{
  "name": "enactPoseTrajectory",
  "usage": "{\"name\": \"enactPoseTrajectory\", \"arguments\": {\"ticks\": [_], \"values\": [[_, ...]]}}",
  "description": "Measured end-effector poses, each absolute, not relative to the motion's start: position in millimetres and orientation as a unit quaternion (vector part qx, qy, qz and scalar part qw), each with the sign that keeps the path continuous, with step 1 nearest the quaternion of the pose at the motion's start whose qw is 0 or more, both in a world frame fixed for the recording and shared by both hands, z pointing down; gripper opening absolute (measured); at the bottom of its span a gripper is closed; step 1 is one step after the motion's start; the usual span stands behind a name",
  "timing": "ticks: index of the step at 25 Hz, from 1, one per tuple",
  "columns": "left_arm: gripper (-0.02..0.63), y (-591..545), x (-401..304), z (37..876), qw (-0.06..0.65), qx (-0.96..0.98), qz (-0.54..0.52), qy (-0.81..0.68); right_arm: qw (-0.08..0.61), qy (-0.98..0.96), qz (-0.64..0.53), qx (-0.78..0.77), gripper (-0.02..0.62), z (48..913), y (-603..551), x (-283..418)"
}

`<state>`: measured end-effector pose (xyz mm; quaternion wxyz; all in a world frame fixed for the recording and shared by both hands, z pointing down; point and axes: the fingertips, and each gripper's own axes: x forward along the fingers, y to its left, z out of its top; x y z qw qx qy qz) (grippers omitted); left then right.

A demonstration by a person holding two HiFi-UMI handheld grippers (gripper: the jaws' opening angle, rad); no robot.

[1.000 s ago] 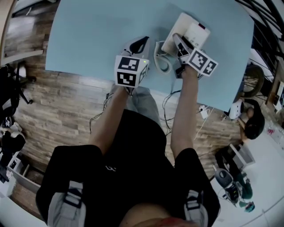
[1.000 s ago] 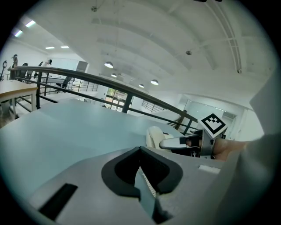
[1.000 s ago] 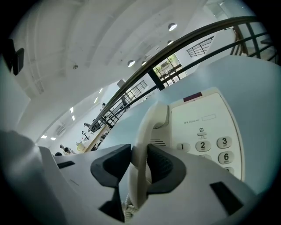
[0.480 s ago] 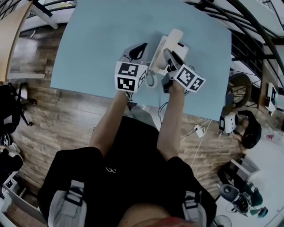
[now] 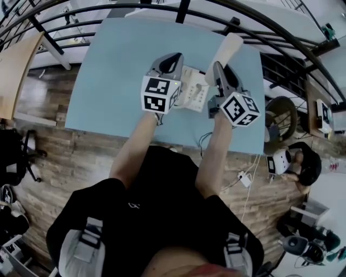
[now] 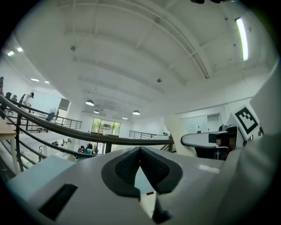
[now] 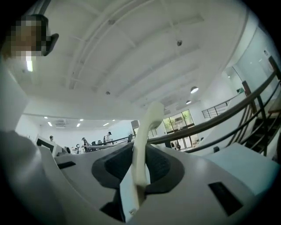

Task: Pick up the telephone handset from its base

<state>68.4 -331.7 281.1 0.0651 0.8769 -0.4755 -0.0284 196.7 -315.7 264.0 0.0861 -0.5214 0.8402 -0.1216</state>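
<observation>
In the head view my right gripper (image 5: 218, 69) is shut on the cream telephone handset (image 5: 231, 45), which sticks up and away past the jaws, clear of the base. The right gripper view shows the same handset (image 7: 147, 125) standing as a narrow curved bar clamped between the dark pads of my right gripper (image 7: 140, 163). The white telephone base (image 5: 193, 92) with its keypad lies on the light blue table (image 5: 116, 70) between my two grippers. My left gripper (image 5: 168, 58) hovers just left of the base; its pads meet in the left gripper view (image 6: 140, 153) with nothing held.
A dark metal railing (image 5: 108, 12) curves along the table's far edge. The wooden floor (image 5: 70, 151) runs along the near side, with cables and a plug block (image 5: 244, 178) at the right. More gear stands on the floor at the far right (image 5: 297, 162).
Both grippers have risen well above the table. The right one has carried the handset up off the base, which now lies bare between them.
</observation>
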Motion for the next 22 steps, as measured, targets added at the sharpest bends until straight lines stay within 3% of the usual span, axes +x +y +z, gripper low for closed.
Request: {"name": "enactPoseTrajectory", "arguments": {"ticks": [22], "values": [[0.000,-319.2,91.0,264.7,0.050,0.880,-0.041,-0.471,0.077,0.845,-0.069,-0.524,0.084,255.3,-296.6,217.6]]}}
